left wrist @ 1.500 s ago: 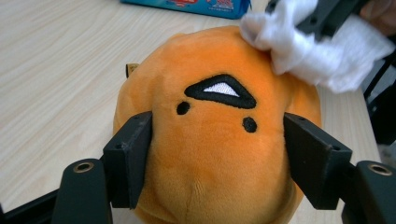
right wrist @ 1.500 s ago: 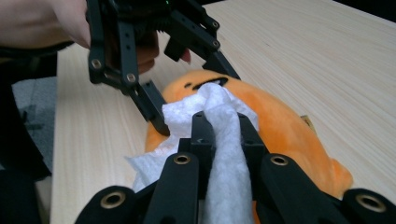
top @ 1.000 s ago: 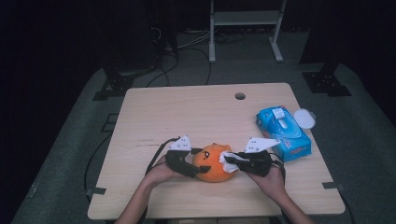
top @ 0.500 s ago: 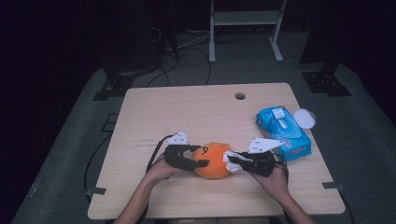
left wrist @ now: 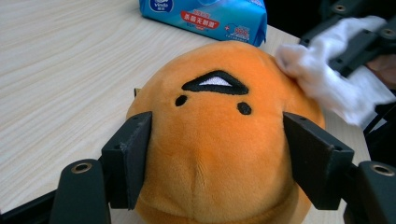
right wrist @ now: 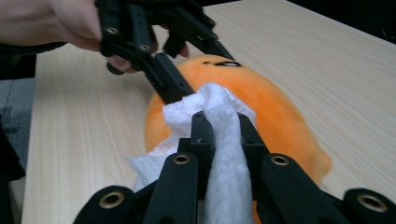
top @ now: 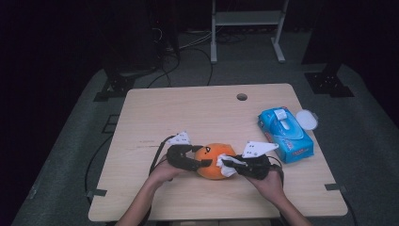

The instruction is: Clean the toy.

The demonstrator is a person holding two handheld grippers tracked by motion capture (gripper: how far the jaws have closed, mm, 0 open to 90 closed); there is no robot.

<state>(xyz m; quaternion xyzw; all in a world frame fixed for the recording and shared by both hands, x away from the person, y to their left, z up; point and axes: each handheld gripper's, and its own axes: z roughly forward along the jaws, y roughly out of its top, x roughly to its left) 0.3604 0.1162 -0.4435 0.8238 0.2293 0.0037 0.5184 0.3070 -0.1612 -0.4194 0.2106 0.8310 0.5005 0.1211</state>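
One wet-wipe pack [top: 285, 134] – lid open; right gripper [top: 229, 165] clamps white wipe [top: 227, 166].

Light wooden table [top: 188, 113] with round cable hole [top: 242, 97], standing on grey floor mat [top: 70, 155]. Room beyond dark. White metal rack legs [top: 247, 28] at back; black cables [top: 188, 44] trail across floor.

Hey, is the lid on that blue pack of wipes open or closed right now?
Open. On the blue wipes pack the round white lid is flipped out past the pack's far right corner, lying flat beside it on the table.
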